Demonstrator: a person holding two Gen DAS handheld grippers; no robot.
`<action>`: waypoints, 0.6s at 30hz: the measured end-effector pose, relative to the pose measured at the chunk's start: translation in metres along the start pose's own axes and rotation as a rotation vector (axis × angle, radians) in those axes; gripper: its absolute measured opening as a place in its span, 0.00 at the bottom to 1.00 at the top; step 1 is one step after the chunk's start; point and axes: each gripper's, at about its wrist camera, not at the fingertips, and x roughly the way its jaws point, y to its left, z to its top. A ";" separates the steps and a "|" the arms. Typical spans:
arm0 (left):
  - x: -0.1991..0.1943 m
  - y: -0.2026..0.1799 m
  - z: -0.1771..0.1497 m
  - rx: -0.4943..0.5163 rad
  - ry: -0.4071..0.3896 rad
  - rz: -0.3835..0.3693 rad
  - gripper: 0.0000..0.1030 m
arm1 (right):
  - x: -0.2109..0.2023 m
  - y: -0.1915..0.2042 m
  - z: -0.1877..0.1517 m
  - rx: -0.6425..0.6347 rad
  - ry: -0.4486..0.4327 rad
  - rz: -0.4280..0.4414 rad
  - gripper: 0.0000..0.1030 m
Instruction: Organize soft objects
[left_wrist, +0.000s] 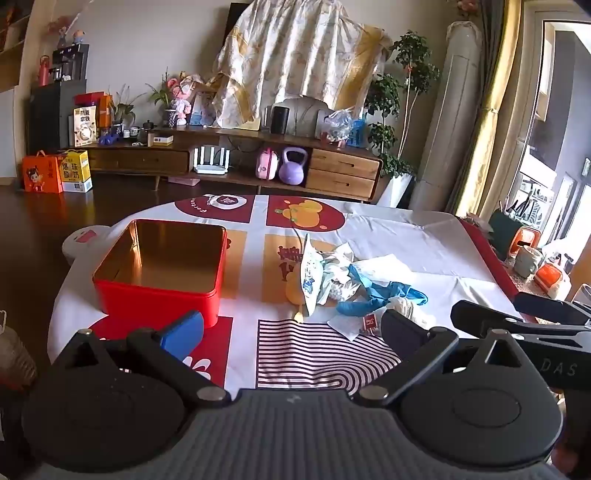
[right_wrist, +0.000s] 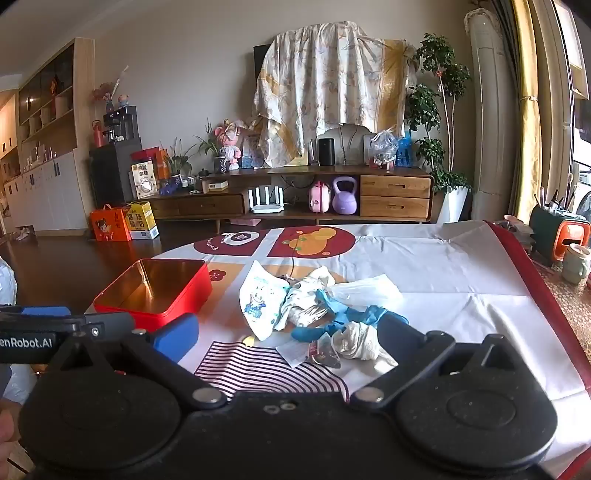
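Note:
A pile of soft things lies mid-table: a blue glove (left_wrist: 380, 295) (right_wrist: 343, 319), a white printed mask (left_wrist: 309, 275) (right_wrist: 258, 299), white cloths (left_wrist: 384, 264) (right_wrist: 364, 286), a crumpled white sock (right_wrist: 356, 341) (left_wrist: 408, 308) and a yellow item (left_wrist: 293, 290). An open, empty red tin (left_wrist: 162, 273) (right_wrist: 155, 291) stands left of the pile. My left gripper (left_wrist: 291, 330) is open and empty, just short of the pile. My right gripper (right_wrist: 286, 339) is open and empty, with the sock by its right finger.
The table wears a white and red patterned cloth (left_wrist: 424, 236) (right_wrist: 443, 258). Mugs and an orange holder (left_wrist: 526, 243) (right_wrist: 570, 240) stand at the right edge. The right gripper's body (left_wrist: 517, 325) sits at my left gripper's right. A TV cabinet (right_wrist: 295, 195) stands beyond.

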 end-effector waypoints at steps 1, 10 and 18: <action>0.000 0.001 0.000 0.000 -0.001 0.000 1.00 | 0.000 0.000 0.000 0.000 0.001 0.000 1.00; 0.001 -0.003 -0.004 0.012 -0.001 0.008 1.00 | 0.000 0.000 0.000 0.000 0.000 0.003 1.00; 0.003 0.003 0.000 0.013 -0.003 0.010 1.00 | -0.001 0.001 0.001 -0.002 0.000 0.001 1.00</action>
